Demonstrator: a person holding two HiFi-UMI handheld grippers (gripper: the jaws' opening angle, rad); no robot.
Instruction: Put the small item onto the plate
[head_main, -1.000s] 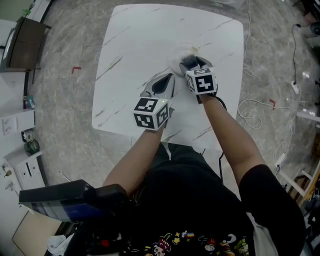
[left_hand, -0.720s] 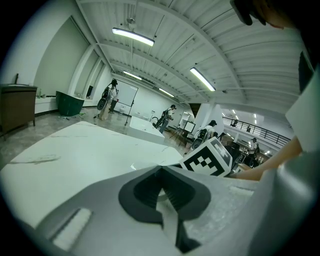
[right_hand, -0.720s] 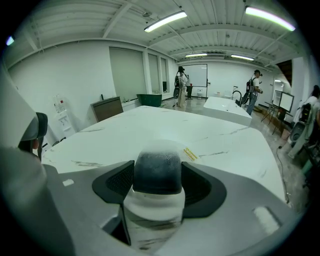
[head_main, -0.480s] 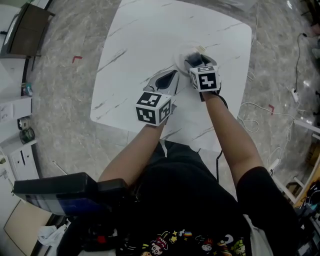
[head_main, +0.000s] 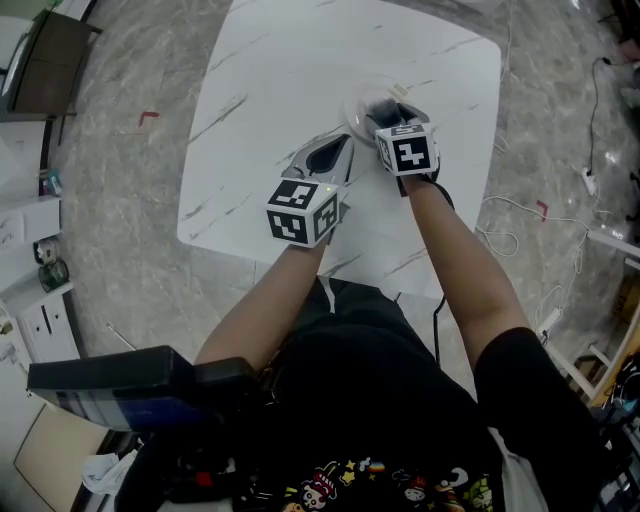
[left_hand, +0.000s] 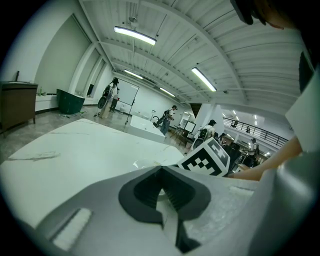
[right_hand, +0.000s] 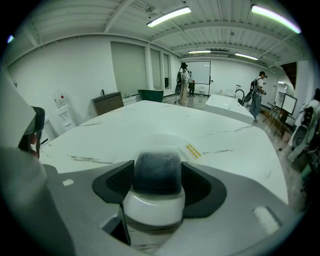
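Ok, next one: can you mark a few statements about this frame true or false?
1. The right gripper is shut on the small item. True.
2. The left gripper holds the plate. False: it is shut and empty.
3. The table is dark wood. False: it is white with grey veins.
4. The plate is on the table, at the right gripper's tip. True.
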